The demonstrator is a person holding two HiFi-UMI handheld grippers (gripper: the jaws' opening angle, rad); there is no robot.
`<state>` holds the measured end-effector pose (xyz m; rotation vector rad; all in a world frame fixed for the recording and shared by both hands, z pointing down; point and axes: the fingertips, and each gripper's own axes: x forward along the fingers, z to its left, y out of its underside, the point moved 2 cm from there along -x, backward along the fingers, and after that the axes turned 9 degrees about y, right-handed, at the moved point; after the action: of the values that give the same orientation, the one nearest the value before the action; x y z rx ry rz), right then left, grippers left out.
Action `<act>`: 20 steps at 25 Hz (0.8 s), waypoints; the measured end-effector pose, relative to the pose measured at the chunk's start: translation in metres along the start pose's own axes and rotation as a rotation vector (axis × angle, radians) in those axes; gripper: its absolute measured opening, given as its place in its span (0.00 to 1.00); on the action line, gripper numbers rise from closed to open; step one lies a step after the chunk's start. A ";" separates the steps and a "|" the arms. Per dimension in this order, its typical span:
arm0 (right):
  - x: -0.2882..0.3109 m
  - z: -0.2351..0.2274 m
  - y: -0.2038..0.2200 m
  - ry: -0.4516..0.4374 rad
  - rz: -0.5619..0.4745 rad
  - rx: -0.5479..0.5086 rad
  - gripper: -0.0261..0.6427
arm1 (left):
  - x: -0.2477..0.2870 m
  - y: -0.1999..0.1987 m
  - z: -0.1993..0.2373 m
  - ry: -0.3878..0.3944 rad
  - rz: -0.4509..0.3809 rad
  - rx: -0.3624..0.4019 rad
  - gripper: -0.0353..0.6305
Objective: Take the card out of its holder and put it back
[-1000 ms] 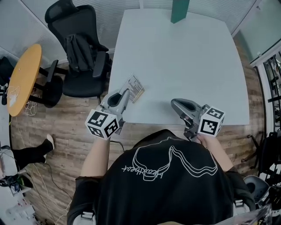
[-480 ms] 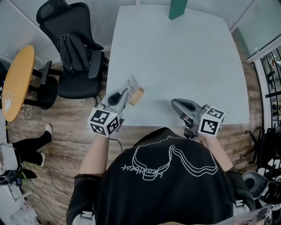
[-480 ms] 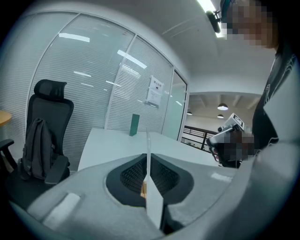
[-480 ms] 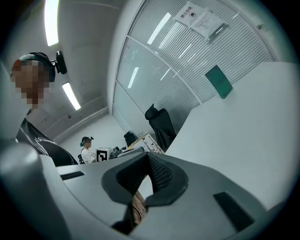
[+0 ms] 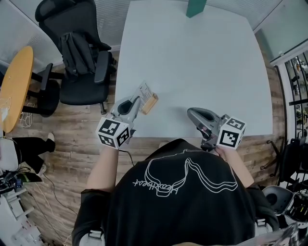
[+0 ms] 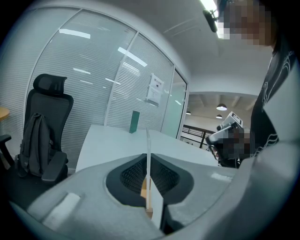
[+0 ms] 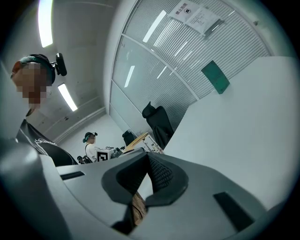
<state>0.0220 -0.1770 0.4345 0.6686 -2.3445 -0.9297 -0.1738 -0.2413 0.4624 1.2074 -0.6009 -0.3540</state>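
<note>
From the head view, a person stands at the near edge of a white bench with a gripper in each hand. The left gripper reaches over the bench's near left corner, and at its tips are a printed card and a small wooden holder. The card stands out towards the far side and the holder sits right against it on the near side. Whether the holder rests on the bench cannot be told. The right gripper lies well apart from them, over the near edge towards the right, with its tip narrowed to a point. A green block stands at the far edge. To the left, on the plank floor, are a black office chair with a dark bag on its seat and a round wooden table.

In the left gripper view, the jaws are pressed onto the card, which runs edge-on as a thin pale line between the ribbed pads. A bit of the holder's wood shows low beside it. The bench stretches beyond to the green block, and the chair is at the left.

In the right gripper view, the jaws meet at their tips with nothing between them. Behind the tips a narrow gap shows the bench and a strip of floor. Further back, another person stands in the room.
</note>
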 end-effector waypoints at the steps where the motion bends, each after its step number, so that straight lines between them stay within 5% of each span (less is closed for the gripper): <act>1: 0.000 -0.001 0.001 0.000 0.002 0.001 0.05 | 0.001 0.001 -0.001 0.002 -0.002 -0.001 0.09; 20: 0.006 -0.003 0.008 -0.011 0.042 0.006 0.05 | 0.009 0.017 0.002 0.020 0.000 -0.029 0.09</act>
<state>0.0174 -0.1775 0.4440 0.6161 -2.3630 -0.9105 -0.1685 -0.2418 0.4813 1.1821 -0.5767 -0.3490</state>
